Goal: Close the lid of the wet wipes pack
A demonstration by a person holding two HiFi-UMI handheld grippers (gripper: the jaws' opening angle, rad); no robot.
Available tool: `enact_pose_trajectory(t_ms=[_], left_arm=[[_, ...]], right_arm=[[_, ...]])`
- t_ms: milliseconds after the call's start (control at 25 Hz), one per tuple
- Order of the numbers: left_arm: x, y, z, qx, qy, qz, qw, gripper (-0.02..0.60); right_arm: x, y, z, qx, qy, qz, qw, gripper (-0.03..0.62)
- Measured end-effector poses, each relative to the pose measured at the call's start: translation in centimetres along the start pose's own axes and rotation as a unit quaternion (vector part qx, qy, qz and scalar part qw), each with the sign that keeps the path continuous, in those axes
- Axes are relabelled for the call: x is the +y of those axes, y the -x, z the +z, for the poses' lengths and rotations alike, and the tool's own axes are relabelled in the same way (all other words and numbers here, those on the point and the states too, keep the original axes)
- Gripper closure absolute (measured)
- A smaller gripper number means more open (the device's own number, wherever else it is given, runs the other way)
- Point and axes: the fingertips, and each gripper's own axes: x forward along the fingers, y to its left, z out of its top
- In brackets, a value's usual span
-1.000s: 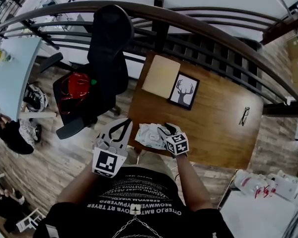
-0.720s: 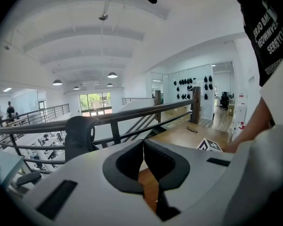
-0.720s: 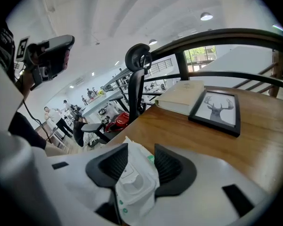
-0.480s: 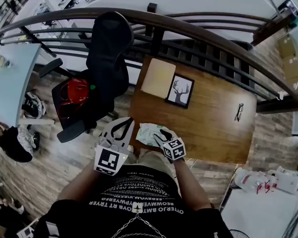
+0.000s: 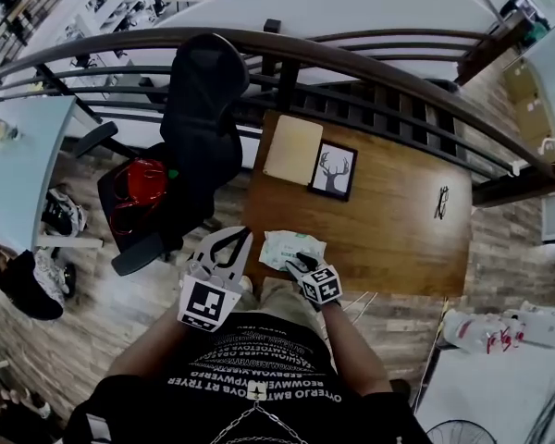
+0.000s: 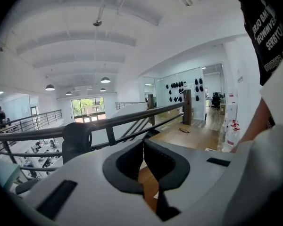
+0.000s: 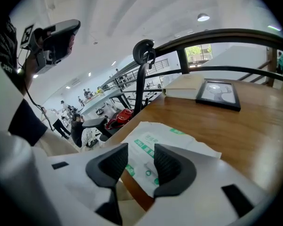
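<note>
At the counter's [image 5: 398, 248] 6 o'clock edge lies the wet wipes pack [image 5: 287, 243]. The right gripper [image 7: 140, 155], jaws apart and empty, has backed off it, so the lid press is likely done. The left gripper [image 6: 142, 147], jaws together, idles at the pack's 9 o'clock.

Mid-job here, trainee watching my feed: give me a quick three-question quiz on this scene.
1. True or false: the left gripper is holding the wet wipes pack.
2. The jaws of the right gripper are: A) clamped on the pack; B) apart, with the pack seen between them; C) out of view.
3. Fill in: the framed picture on the table shows a ____.

Key: 1 false; 2 B; 3 deer.
</note>
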Motion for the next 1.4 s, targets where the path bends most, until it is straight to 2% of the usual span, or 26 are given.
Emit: enact_pose_trajectory(t_ms=[40,120,160,320,480,600,800,960,1080,1200,1400], left_arm=[[0.0,0.4,-0.2,0.0,-0.001,-0.001,1.0,0.552],[-0.1,1.2,-0.6,0.002,-0.004,-0.004,1.0,0.552],[-0.1,1.5,-0.8,0.003,-0.005,-0.006,1.0,0.552],[-0.3,2.8,-1.6,0.003,-0.014,-0.013,0.9998,0.552],[-0.7,4.2,-2.1,-0.004,-0.018,-0.023,0.9996,0.552],[-0.9,5.1,-1.9,-0.012,-0.02,-0.034,0.9992,0.552],[-1.1,6.0,-1.8,-0.035,-0.017,-0.048,0.9981,0.552],[-0.2,6.1,-1.5,-0.043,-0.002,-0.044,0.9981,0.552],[0.1,6.0,-0.4,-0.058,0.003,-0.041,0.9975,0.552],[0.0,5.9,0.5,-0.069,0.012,-0.039,0.9968,0.552],[-2.7,6.2,1.9,-0.084,0.012,-0.051,0.9951,0.552]], right_arm=[[-0.2,-0.1,-0.1,-0.005,-0.004,-0.01,1.0,0.434],[-0.8,-0.2,-0.4,-0.009,-0.009,-0.036,0.999,0.539],[-1.0,-0.3,-0.6,-0.006,-0.006,-0.05,0.999,0.553],[-1.1,-1.2,-1.4,0.021,0.056,-0.105,0.993,0.57],[-1.0,-1.8,-2.0,0.081,0.127,-0.145,0.978,0.574],[-0.8,-1.3,-1.4,0.094,0.117,-0.158,0.976,0.58],[0.7,3.7,0.9,-0.031,0.064,-0.202,0.977,0.58],[2.1,9.6,3.4,-0.11,0.024,-0.222,0.968,0.58],[2.9,14.6,5.8,-0.16,0.009,-0.241,0.957,0.581],[4.5,19.0,8.3,-0.208,0.01,-0.246,0.946,0.582],[8.7,27.2,11.2,-0.273,0.061,-0.252,0.926,0.582]])
